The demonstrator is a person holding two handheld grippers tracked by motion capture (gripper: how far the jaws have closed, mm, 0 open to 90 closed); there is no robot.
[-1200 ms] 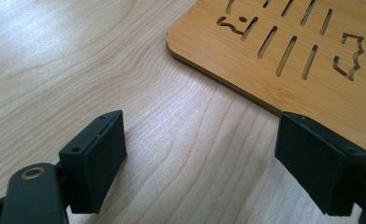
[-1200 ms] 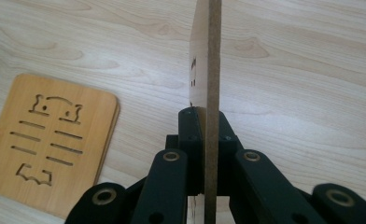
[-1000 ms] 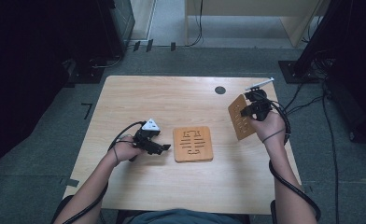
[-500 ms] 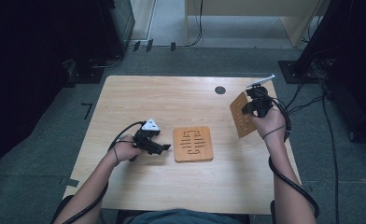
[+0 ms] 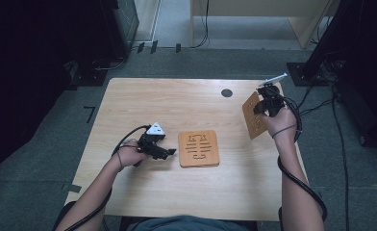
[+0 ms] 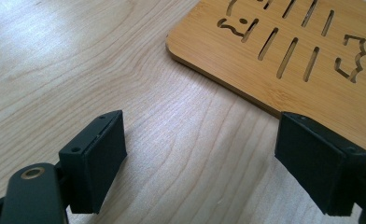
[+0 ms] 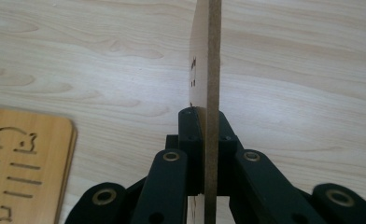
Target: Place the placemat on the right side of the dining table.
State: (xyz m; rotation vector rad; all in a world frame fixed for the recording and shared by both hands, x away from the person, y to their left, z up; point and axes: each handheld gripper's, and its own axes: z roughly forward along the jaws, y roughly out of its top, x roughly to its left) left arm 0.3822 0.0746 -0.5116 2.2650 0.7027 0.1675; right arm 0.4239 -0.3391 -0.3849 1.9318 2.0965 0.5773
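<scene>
Right gripper [image 7: 204,154] clamps the wooden board [image 7: 208,70] edgewise.

A lab-like recording room: lone wooden table [image 5: 177,101] on grey carpet [image 5: 47,163], floor cables [image 5: 203,29], dark equipment racks [image 5: 121,24].

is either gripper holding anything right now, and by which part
The right gripper is shut on a thin wooden mat, pinching its edge so it stands on edge above the table. The left gripper is open and holds nothing.
</scene>
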